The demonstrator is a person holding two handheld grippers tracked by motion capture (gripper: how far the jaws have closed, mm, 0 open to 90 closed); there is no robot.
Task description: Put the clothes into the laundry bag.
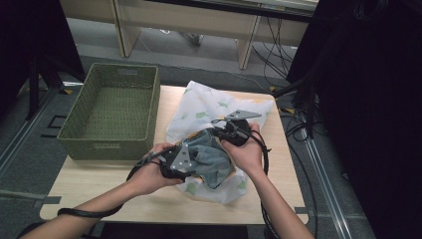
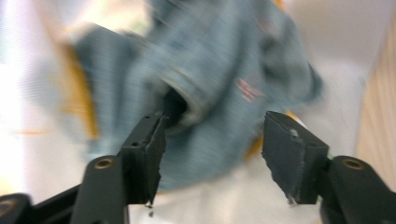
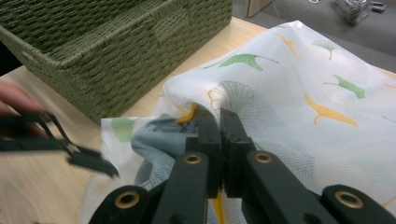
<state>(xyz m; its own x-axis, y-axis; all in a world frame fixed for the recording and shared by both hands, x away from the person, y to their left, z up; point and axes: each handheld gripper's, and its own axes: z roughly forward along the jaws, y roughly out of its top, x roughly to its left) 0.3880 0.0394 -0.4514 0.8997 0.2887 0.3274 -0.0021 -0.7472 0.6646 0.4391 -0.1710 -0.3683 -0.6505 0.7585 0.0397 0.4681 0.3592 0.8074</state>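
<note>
A white cloth [image 1: 209,107] printed with green and yellow leaves lies bunched on the table, with a blue-grey denim garment [image 1: 211,157] nested in its folds. My right gripper [image 3: 219,114] is shut on a raised fold of the white cloth [image 3: 299,93], just above the denim [image 3: 159,135]. My left gripper [image 2: 212,126] is open, its jaws apart in front of the denim garment [image 2: 210,84] with nothing pinched between them. In the high view the left gripper [image 1: 193,159] sits at the garment's left edge and the right gripper [image 1: 221,132] at its far side.
A green woven basket [image 1: 109,104] stands open on the table's far left, its wall [image 3: 107,60] close to the cloth. Bare wooden tabletop [image 1: 99,184] shows at the front left. Cables trail past the table's right edge.
</note>
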